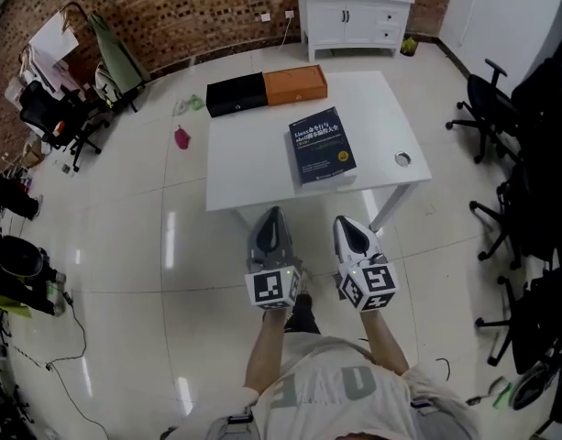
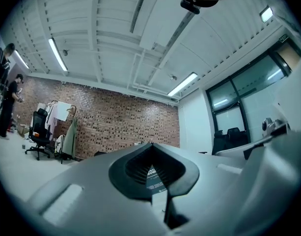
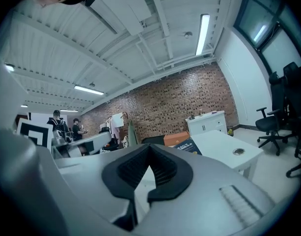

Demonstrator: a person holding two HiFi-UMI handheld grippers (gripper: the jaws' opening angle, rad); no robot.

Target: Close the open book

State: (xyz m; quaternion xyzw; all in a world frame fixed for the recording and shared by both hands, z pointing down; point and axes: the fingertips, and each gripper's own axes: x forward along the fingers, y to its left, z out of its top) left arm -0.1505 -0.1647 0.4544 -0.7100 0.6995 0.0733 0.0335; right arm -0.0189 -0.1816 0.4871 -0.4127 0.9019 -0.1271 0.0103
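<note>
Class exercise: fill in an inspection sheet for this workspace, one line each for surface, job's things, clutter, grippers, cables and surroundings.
Surface: white table, mostly bare.
Job's things: dark blue book lies closed, cover up.
Clutter: black box and orange box side by side at the far edge.
Grippers: left hand-held gripper and right hand-held gripper both shut, empty, by the near edge.
Cables: thin cable on the floor, left.
Surroundings: white cabinet, brick wall, office chairs.

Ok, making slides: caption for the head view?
Closed dark blue book on white rectangular table; left hand-held gripper and right hand-held gripper, both shut, short of it.
</note>
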